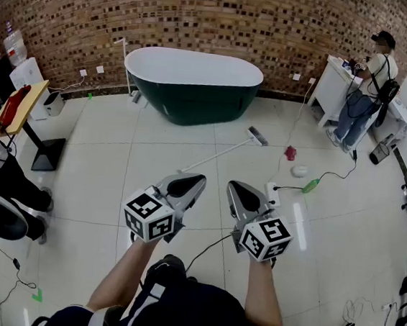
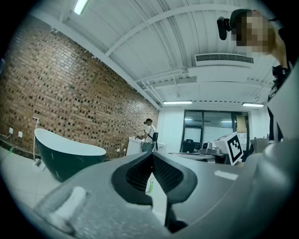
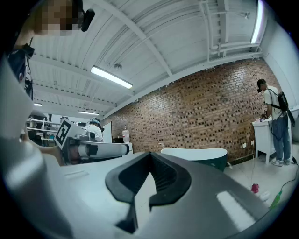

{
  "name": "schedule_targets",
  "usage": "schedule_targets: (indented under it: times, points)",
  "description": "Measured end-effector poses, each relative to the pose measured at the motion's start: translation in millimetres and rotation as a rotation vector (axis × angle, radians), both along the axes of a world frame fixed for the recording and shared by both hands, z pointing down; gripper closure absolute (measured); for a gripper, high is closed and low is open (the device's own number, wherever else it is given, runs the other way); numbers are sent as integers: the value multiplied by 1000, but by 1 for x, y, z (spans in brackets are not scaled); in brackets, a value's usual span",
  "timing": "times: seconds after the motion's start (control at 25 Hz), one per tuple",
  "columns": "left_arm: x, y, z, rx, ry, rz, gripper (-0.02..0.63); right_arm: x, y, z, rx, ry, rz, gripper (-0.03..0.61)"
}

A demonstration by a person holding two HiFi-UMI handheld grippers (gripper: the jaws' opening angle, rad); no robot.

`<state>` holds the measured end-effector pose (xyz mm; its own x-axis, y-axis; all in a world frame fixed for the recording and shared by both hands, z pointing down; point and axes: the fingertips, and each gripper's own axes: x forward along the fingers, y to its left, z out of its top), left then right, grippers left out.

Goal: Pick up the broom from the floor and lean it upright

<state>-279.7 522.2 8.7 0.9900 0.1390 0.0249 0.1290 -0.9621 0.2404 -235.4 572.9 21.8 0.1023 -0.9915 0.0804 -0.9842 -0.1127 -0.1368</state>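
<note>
Far wall (image 1: 205, 14): rough red-brown brick w/ dark mottling, spanning the whole far side. Tiled floor (image 1: 93, 183): glossy white square tiles, thin grey grout lines. Oval freestanding bathtub (image 1: 191, 85): smooth dark-green shell, white interior & rim, standing far centre, close to the wall. Long white broom (image 1: 219, 153): thin straight handle, flat rectangular head at its far-right end. It lies flat on the tiles, diagonal, just near of the bathtub, beyond both tongs & apart from them. Tongs, i.e. left gripper (image 1: 185, 186) & right gripper (image 1: 245, 198): matte grey moulded plastic, black ribbed pads, each w/ a marker cube, held side by side, near centre. Both sets of jaws closed, tips together, nothing betw. them. Small red object (image 1: 290, 153) & white round disc (image 1: 300, 171): on the tiles, right of the broom head.
</note>
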Motion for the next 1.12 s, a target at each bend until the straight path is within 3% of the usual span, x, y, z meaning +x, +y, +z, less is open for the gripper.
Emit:
schedule_targets:
  times: [0.52, 1.12]
  points:
    - [43, -90, 22, -26, -13, -23, 615, 53, -79, 19, -74, 21, -4, 572]
    - [118, -293, 59, -31, -53, -11, 615, 126, -278, 39, -160, 43, -3, 572]
